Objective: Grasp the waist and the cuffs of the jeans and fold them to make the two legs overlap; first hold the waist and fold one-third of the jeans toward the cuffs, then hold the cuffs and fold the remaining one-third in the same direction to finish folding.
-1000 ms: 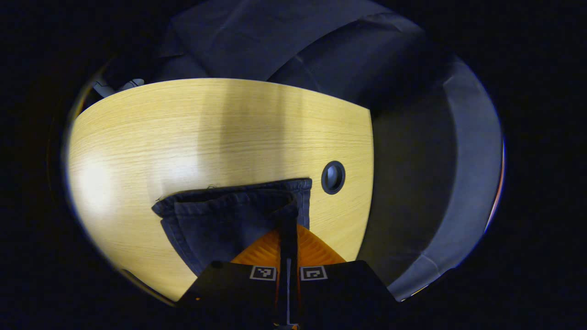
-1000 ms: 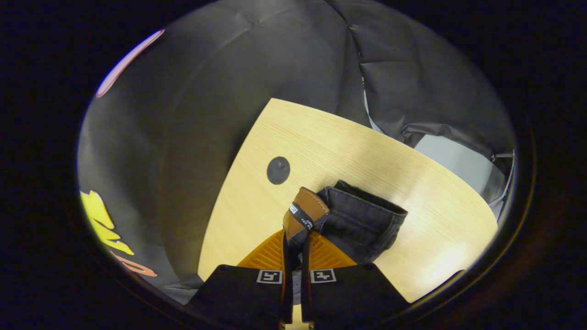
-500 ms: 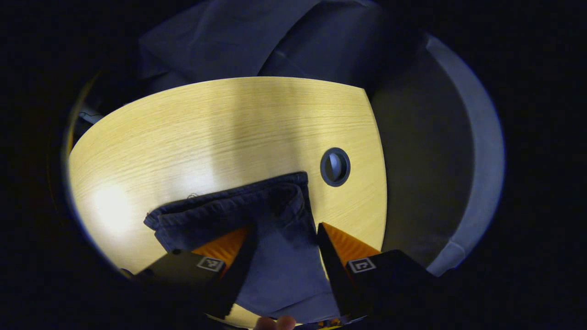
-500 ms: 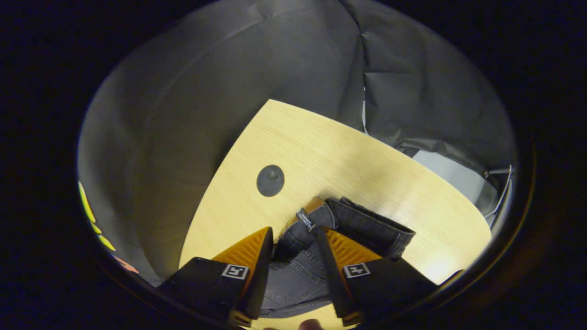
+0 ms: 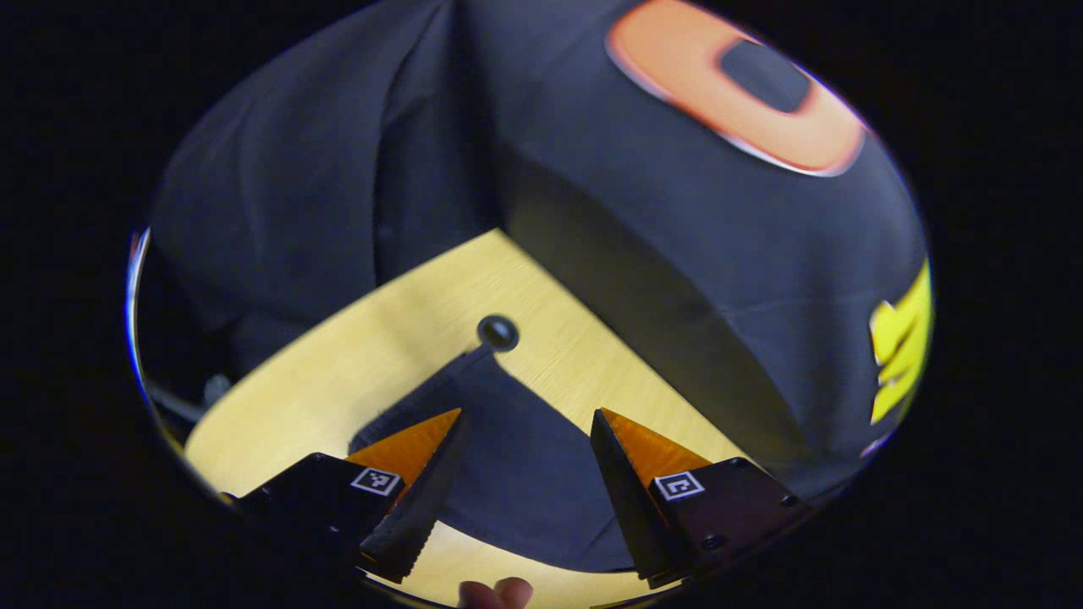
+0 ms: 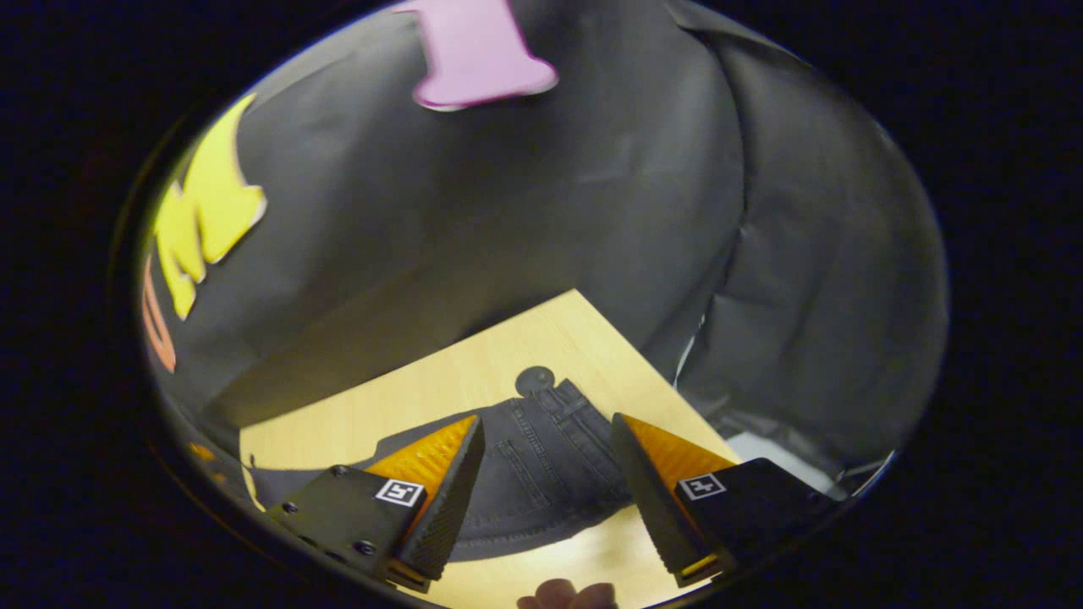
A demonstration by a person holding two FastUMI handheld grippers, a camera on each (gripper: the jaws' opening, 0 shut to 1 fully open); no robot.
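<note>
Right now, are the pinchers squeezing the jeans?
No. Both are open: left gripper and right gripper have spread fingers, jeans lying loose between.

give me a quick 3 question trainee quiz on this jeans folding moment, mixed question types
1. True or false: the left gripper is shut on the jeans.
2. Multiple choice: the jeans lie on A) a wooden table B) a chair C) the floor.
3. Fill in: a round dark ___ sits in the table by the jeans' far edge.

Key: 1 false, both grippers, right gripper included, stand open above the jeans. 2 A. 3 grommet.
</note>
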